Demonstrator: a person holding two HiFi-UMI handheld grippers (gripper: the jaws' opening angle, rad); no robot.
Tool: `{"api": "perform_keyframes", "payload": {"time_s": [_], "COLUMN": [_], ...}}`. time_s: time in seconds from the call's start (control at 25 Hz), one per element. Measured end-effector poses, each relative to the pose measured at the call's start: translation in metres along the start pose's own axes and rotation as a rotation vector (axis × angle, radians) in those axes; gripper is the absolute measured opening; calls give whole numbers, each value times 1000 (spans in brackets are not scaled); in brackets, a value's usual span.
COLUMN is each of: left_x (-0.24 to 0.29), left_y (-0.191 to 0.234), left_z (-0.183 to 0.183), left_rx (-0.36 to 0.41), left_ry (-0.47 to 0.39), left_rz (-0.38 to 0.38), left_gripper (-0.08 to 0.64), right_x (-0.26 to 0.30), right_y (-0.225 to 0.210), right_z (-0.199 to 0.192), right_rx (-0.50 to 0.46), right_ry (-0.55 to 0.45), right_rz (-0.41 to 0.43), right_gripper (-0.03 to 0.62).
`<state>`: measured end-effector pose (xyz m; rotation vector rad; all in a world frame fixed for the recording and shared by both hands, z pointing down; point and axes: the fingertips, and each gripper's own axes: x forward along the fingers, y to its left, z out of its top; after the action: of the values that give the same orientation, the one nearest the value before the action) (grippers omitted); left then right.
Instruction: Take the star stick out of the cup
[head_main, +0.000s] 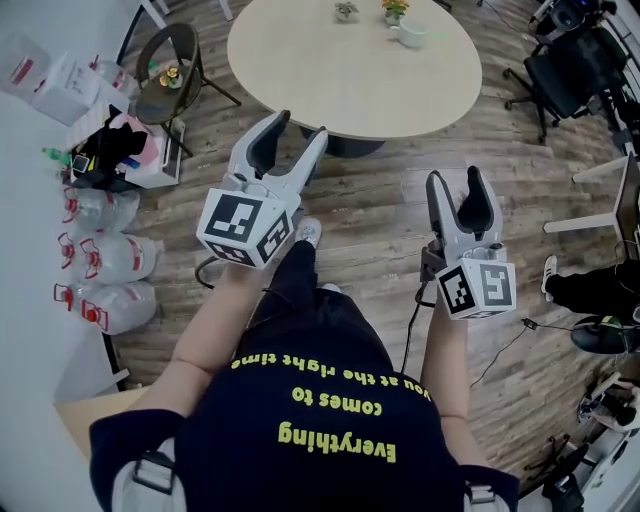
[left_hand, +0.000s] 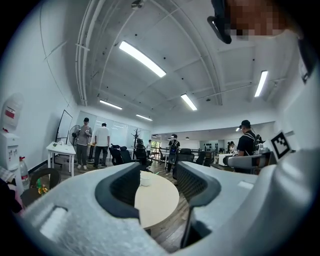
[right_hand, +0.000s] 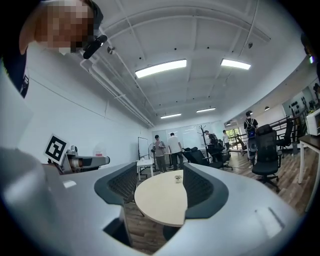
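Observation:
A white cup (head_main: 410, 35) stands at the far edge of the round beige table (head_main: 350, 80), beside two small potted decorations (head_main: 346, 11). No star stick can be made out at this size. My left gripper (head_main: 293, 140) is held in the air short of the table's near edge, open, with nothing between its fingers. My right gripper (head_main: 458, 195) hangs further back over the wooden floor, also open and empty. The left gripper view looks between the open left gripper (left_hand: 157, 177) at the cup (left_hand: 145, 179) on the table. In the right gripper view the table (right_hand: 160, 200) shows between the jaws of the right gripper (right_hand: 160, 181).
A black round chair (head_main: 165, 75) and large water bottles (head_main: 100, 260) stand at the left by the wall. Office chairs (head_main: 570, 75) stand at the right. Several people (left_hand: 102, 142) are far across the room. The person's legs and shoe (head_main: 307, 233) are below the grippers.

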<state>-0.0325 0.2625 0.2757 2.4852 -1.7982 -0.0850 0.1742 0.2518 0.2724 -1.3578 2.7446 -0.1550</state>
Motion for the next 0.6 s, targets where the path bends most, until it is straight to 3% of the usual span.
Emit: {"api": "perform_keyframes", "payload": {"time_s": [0.6], "left_x": [111], "left_y": [122], "left_z": [11], "left_rx": [-29], "left_ry": [-2], "left_rz": [-92], "left_gripper": [229], "right_x": [153], "right_y": [-7], "right_z": [5], "right_rx": [-20], "right_ry": [-25], "right_rz": [-61], "right_gripper": [296]}}
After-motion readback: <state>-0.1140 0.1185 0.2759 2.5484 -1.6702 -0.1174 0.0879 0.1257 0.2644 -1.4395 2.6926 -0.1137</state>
